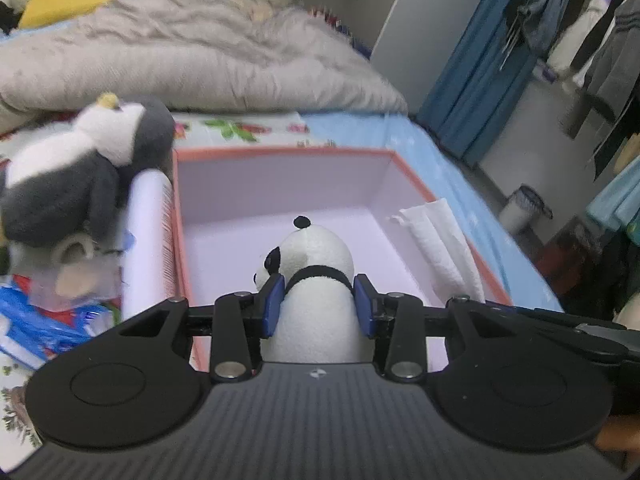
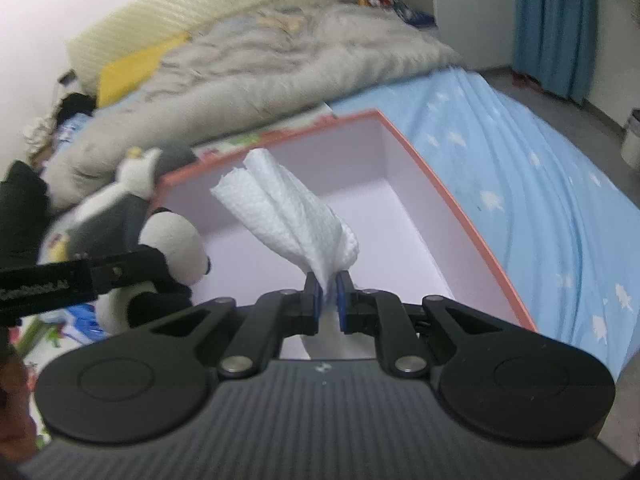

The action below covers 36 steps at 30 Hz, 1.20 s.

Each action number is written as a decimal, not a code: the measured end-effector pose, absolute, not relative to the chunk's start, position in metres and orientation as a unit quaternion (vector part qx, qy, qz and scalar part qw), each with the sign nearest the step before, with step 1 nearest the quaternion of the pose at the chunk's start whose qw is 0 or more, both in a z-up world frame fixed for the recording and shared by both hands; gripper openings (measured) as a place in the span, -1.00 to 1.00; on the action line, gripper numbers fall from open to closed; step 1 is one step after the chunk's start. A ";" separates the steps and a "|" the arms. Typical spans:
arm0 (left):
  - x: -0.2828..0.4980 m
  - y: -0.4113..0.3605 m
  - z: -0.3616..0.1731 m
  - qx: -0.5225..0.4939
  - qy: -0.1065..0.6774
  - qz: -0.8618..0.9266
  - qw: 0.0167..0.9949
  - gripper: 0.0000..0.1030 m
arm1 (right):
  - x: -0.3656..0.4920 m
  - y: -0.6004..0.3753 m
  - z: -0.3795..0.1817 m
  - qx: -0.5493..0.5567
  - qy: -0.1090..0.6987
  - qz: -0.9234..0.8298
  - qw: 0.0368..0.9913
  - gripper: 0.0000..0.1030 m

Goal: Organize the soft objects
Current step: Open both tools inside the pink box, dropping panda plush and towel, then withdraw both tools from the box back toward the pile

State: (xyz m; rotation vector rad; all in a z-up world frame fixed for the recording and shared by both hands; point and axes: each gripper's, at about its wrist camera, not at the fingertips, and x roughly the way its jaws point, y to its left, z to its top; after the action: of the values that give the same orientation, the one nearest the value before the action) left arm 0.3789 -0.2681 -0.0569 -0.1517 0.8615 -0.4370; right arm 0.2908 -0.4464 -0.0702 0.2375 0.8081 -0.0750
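Here, my left gripper [image 1: 319, 300] has its blue pads [image 1: 273, 307] pressed against both sides of the panda plush [image 1: 316, 276], just under the black band at its neck, so the toy is squeezed between the jaws. The panda sits upright over the near edge of the pink-lined box [image 1: 280, 184], head pointing away from me. My right gripper [image 2: 329, 300] has its jaws nearly together, pinching the twisted end of a white towel [image 2: 288, 212]; the cloth fans up and away over the box [image 2: 420, 184] interior. From the left camera that towel [image 1: 440, 248] lies along the box's right wall. Outside the box's left wall a grey and white penguin plush [image 1: 80, 168] rests on the bed, leaning beside a white roll-like object [image 1: 148, 232]. Blue packets [image 1: 36, 332] lie near it. Beyond the box a grey rumpled quilt [image 1: 192, 52] covers the bed, and the blue sheet [image 2: 540, 184] runs off to the right.
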 end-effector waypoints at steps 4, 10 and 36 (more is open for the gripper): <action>0.395 -0.285 -0.081 -0.065 0.437 -0.214 0.871 -0.15 | 0.305 -0.459 -0.092 0.116 0.414 -0.051 0.901 -0.73; 0.407 -0.304 -0.106 -0.054 0.460 -0.217 0.859 -0.15 | 0.318 -0.474 -0.117 0.138 0.448 -0.064 0.881 -0.63; 0.312 -0.243 -0.003 -0.068 0.368 -0.198 0.906 0.37 | 0.249 -0.443 -0.030 0.147 0.369 -0.015 0.918 -0.22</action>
State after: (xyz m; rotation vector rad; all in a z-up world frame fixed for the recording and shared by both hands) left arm 0.3120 -0.2425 -0.0033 -0.1397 0.7597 -0.4080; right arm 0.2494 -0.4428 -0.0301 0.3023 0.7593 -0.0309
